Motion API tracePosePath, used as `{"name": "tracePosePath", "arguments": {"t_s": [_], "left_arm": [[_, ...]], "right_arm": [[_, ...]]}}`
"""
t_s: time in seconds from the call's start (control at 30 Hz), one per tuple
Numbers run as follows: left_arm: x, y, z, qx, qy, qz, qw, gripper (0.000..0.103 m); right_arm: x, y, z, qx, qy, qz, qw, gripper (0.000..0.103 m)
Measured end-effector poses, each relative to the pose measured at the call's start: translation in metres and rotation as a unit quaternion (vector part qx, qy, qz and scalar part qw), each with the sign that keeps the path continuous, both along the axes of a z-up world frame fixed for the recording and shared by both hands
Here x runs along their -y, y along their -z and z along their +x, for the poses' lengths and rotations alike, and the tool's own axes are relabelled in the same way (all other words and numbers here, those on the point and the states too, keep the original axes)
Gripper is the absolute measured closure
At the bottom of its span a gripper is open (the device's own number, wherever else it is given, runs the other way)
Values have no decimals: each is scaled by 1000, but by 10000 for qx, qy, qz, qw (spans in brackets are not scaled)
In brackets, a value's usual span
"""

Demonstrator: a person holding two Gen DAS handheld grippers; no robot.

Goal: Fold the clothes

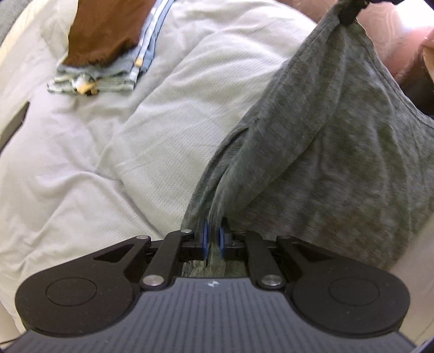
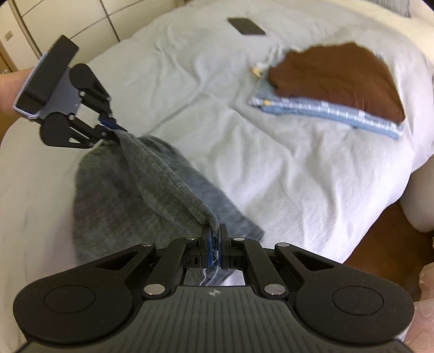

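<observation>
On the bed [image 2: 168,81], covered by a white quilt, a dark phone [image 2: 246,26] lies near the far edge. The left gripper [image 2: 112,126] has its fingers pinching one corner of a grey garment [image 2: 122,195], whose hemmed edge runs taut to the right gripper [image 2: 215,244]; there the blue-padded fingers are pressed together on the other corner. The grey cloth hangs between them, its lower part draped on the quilt. Farther right, well apart from it, a brown folded garment [image 2: 336,78] sits on top of blue striped folded clothes [image 2: 325,110].
</observation>
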State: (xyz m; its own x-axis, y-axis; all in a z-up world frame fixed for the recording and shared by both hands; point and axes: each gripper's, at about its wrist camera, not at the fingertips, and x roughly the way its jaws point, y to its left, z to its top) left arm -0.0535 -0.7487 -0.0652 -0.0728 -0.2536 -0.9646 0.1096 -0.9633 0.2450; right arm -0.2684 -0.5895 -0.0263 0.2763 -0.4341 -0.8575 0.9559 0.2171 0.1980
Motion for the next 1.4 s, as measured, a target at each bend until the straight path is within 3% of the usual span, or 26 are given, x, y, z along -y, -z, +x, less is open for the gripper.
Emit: {"name": "tracePosePath", "arguments": {"t_s": [0.1,0.2,0.3,0.47,0.57,0.67,0.83,0.9,1.03,1.27,1.3,1.33,1.4], "left_arm": [[9,12,3,125,-210,44,9997,84],[17,14,18,124,-534,53,9985,70],[24,3,46,-57,-1090,136,9939,69],[35,-9,97,-583,-2301,429,9705,68],[37,-6,105,-868,-2573,566,9608,67],[38,3,102,-974,-2579,589,9594,69],[53,20,99,-953,-2986,241,9493,70],[54,28,96,-866,-2919,198,9523,69],[53,22,99,-1031,-3045,264,9466,70],[48,4,116,-1271,-3002,429,9444,71],[48,4,114,-1280,-2989,398,9448,74],[48,5,113,-1290,-2976,366,9452,83],[47,6,111,-1309,-2950,304,9460,87]], "right_arm": [[14,27,-8,69,148,242,9996,99],[16,40,-13,36,331,378,9987,85],[14,44,-18,-15,554,439,9975,79],[4,35,-24,76,781,496,9957,68],[0,34,-24,154,834,585,9947,64],[1,38,-19,168,818,643,9944,62],[11,46,-12,147,770,637,9949,62],[13,47,-13,140,818,623,9946,62],[16,49,-15,131,935,600,9937,61],[10,54,-17,308,1108,648,9912,60],[10,56,-17,350,1146,650,9907,59],[11,59,-17,394,1199,648,9899,60],[15,63,-18,458,1306,636,9883,60]]}}
